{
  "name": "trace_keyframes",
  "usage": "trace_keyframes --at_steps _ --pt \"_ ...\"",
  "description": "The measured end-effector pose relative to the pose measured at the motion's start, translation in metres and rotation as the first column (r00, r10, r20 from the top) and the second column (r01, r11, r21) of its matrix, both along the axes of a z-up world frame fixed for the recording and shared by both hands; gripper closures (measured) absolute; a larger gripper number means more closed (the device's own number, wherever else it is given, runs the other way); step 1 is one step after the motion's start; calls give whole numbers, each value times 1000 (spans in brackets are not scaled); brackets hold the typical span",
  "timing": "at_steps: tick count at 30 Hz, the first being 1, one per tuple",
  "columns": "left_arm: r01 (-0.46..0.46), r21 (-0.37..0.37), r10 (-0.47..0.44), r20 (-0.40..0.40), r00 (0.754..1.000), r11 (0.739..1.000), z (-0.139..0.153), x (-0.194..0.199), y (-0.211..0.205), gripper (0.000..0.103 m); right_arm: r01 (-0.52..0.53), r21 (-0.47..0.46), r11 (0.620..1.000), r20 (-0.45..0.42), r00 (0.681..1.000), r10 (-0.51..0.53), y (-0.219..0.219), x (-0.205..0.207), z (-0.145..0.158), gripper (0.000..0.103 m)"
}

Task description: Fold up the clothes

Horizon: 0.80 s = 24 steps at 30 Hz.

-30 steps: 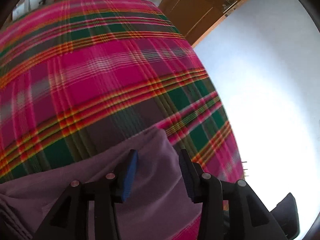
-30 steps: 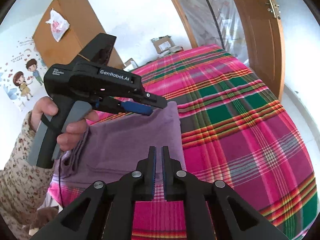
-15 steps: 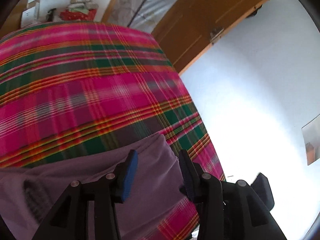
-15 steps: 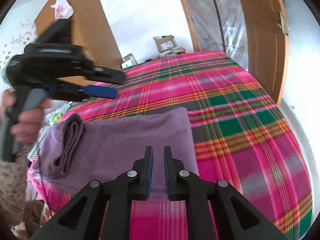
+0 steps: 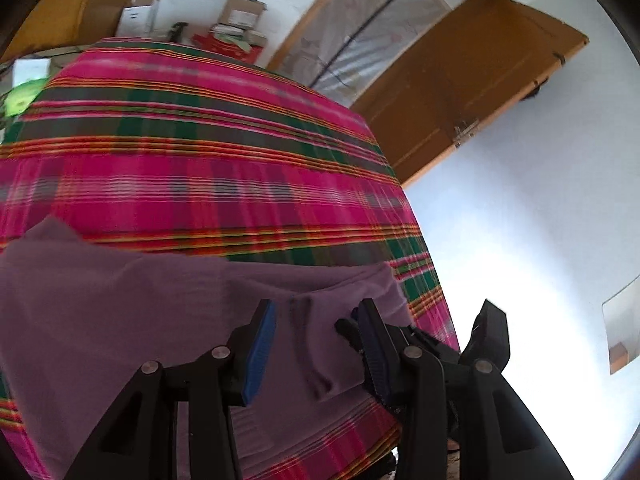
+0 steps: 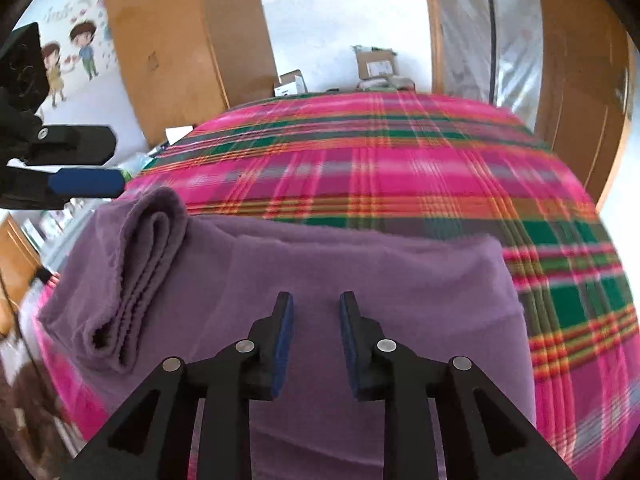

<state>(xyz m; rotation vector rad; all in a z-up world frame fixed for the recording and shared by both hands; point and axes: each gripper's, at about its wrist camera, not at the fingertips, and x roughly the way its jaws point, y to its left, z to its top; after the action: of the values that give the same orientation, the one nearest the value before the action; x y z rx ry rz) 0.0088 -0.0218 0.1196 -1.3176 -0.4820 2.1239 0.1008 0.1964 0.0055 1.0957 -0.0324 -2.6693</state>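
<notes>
A purple garment (image 6: 360,280) lies spread on the plaid bedspread (image 6: 400,168), its left end folded into a thick roll (image 6: 136,272). My right gripper (image 6: 316,320) hovers over the middle of the garment; its jaws are opening and nothing is between them. My left gripper (image 5: 318,332) is open above the garment (image 5: 120,312) near its right corner, its pads pressing on nothing. The right wrist view shows the left gripper (image 6: 108,164) at the far left, beyond the rolled end, its blue pad bare.
The bedspread (image 5: 200,184) drops off at its right edge toward a white floor (image 5: 520,220). A wooden door (image 5: 460,92) stands behind, a wooden cabinet (image 6: 180,52) and cardboard boxes (image 6: 376,64) beyond the far edge. A black part of the other gripper (image 5: 492,336) shows at the lower right.
The right gripper's jaws went from shut to parted as it moved in over the garment. The left gripper swung leftward, off the garment's corner, staying open.
</notes>
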Motion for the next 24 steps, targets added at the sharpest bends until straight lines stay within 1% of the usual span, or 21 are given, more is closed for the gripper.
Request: trace_keyframes --at_steps 2,4,7,10,15,19,21,24 --pt "-40 6 39 15 999 999 -5 1 -18 60 -20 12 1000 -1 1000 20 -10 -7 3 78" --pt "-80 17 80 27 996 997 -11 3 -36 60 -30 18 999 24 999 30 -21 -15 2 77" --pt "-112 19 111 32 993 994 -16 4 -56 59 -46 38 998 47 998 44 -36 -23 -1 77" --pt "-152 23 151 48 987 988 -22 6 -78 59 -47 70 996 49 998 44 -47 -28 -3 74" --pt "-174 35 172 61 983 984 -28 10 -98 59 -32 45 998 46 998 30 -50 -38 4 74" --pt "-207 39 204 66 977 978 -30 13 -117 59 -31 93 995 75 997 24 -58 -44 -3 74" --pt "-232 36 229 66 971 972 -30 15 -128 59 -19 87 996 77 997 13 -58 -44 -3 74" --pt "-266 10 265 65 962 964 -34 18 -144 59 -20 54 998 45 999 17 -59 -38 10 74"
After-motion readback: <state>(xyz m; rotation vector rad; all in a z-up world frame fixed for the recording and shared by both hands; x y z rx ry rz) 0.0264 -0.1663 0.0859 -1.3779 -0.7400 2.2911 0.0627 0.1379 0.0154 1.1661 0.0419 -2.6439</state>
